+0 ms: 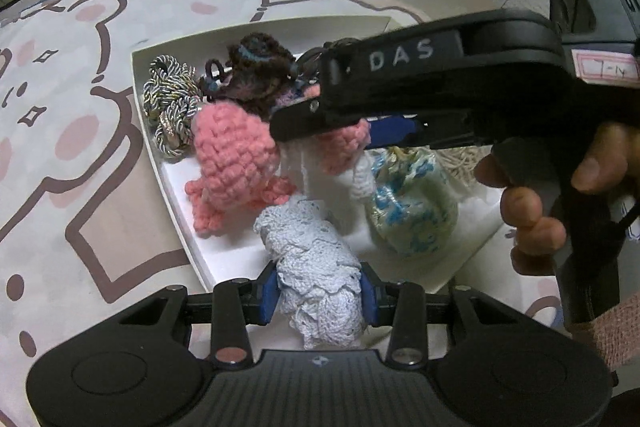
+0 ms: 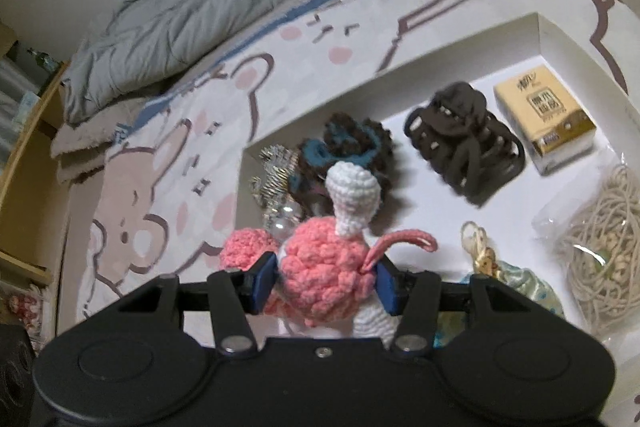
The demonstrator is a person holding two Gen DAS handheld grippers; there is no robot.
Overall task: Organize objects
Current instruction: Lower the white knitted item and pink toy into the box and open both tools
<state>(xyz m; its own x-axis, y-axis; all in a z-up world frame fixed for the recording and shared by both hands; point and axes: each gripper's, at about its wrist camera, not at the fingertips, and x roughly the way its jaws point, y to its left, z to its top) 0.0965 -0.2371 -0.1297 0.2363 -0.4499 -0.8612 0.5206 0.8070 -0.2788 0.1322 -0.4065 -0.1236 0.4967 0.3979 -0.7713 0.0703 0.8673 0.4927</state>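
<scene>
A shallow white box (image 1: 188, 223) (image 2: 440, 39) lies on a cartoon-printed bedsheet. My left gripper (image 1: 320, 297) is shut on a pale blue crocheted lace piece (image 1: 316, 267), held over the box's near edge. My right gripper (image 2: 322, 281) is shut on a pink and white crocheted toy (image 2: 324, 275) (image 1: 228, 155), which hangs over the box's left part. In the left wrist view the right gripper's black body (image 1: 420, 87) crosses above the toy, held by a person's hand (image 1: 532, 203).
In the box lie a twisted silver cord (image 1: 172, 103), a dark brown and blue crocheted piece (image 2: 352, 143), a brown hair claw (image 2: 464, 143), a small tissue pack (image 2: 544, 119), a bag of beige string (image 2: 600, 251) and a light blue patterned pouch (image 1: 412, 203). A grey duvet (image 2: 180, 11) lies behind.
</scene>
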